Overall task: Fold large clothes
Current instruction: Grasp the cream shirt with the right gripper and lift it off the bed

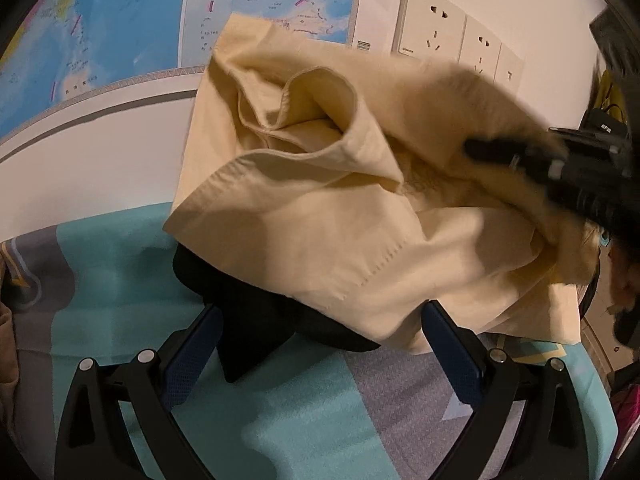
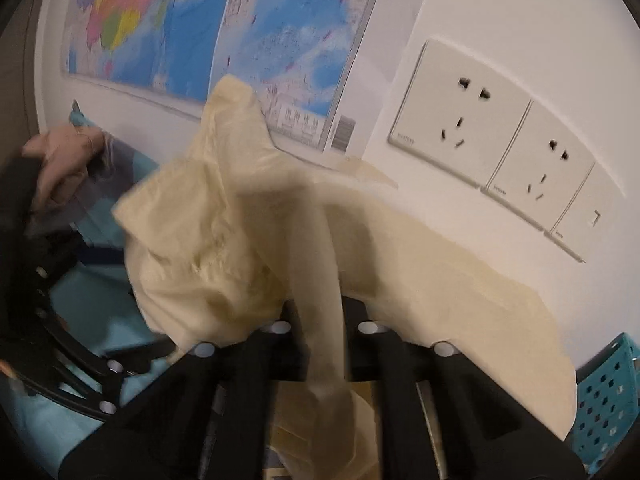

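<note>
Right gripper (image 2: pixel 320 344) clamped on cream garment (image 2: pixel 224 248), lifted.

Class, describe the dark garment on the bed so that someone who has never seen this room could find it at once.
Start at the wall map and drop to the teal and grey bedsheet below it. The black garment lies there, partly under the lifted cream garment, between the left tool's open fingers. It is the only black cloth.
</note>
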### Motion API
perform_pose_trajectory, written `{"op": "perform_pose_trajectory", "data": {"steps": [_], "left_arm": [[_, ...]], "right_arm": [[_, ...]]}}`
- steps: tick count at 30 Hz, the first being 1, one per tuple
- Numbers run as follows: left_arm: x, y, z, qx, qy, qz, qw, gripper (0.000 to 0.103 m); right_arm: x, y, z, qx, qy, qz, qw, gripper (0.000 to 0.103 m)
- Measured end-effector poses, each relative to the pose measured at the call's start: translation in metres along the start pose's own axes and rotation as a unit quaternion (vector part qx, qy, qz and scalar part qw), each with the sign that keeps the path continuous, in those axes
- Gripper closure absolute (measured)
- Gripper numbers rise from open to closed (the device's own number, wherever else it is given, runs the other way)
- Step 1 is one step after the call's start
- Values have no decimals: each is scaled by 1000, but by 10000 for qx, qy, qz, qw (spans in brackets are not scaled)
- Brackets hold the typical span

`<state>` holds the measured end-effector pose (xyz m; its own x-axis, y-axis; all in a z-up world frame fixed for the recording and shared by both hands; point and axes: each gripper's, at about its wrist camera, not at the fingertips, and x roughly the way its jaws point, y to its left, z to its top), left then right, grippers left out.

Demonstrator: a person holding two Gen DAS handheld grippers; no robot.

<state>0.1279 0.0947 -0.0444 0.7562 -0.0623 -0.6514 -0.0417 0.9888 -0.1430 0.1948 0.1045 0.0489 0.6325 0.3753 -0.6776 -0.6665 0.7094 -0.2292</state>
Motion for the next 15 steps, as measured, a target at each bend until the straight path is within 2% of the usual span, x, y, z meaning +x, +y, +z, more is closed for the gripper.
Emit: {"op": "perform_pose_trajectory", "data": {"steps": [3, 7, 10, 14, 15], "left_arm": [[0, 8, 5, 25, -89, -76, 9999, 7], [-6, 14, 15, 133, -315, -340, 9988, 7], [-9, 13, 18, 469, -563, -344, 9967, 7], [-12, 9, 21, 759, -811, -645, 9917, 7], [-14, 5, 23, 869, -924, -714, 9894, 15]], "right_arm": [[-58, -18, 23, 169, -704, -179, 9972, 100], [-138, -62, 49, 796, -1472, -276, 9855, 101], [-184, -88, 56, 1108, -1735, -374, 9779, 101], [-227, -98, 54, 1195, -2079, -413, 9699, 101], [-240, -99, 53, 1236, -2194, -454, 9667, 101]]}}
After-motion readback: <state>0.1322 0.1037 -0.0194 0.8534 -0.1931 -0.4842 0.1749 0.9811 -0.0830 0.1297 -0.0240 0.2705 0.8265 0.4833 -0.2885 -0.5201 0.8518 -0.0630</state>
